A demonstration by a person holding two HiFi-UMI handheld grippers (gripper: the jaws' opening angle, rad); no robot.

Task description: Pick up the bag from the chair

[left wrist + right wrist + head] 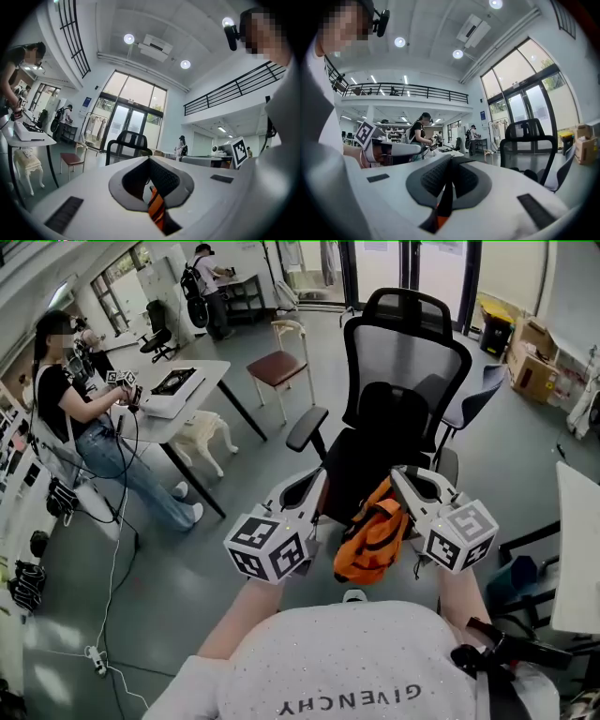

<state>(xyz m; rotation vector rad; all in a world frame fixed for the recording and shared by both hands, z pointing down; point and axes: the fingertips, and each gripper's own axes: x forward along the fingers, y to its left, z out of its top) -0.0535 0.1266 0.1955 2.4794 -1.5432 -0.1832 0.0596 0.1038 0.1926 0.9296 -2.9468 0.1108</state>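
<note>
While bag [373,538] hangs at chair [405,357] edge, floor [169,568] open.

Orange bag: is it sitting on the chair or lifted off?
Lifted off. The orange bag hangs in front of the chair, its straps pinched in the shut left gripper and right gripper.

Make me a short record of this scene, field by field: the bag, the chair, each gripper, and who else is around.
bag: orange bag, hanging by its straps between the two grippers, in front of the chair's seat
chair: black office chair, mesh back, facing the person
left gripper: jaws closed on an orange strap
right gripper: jaws closed on a strap
others: seated person at a white table; small wooden chair behind
</note>
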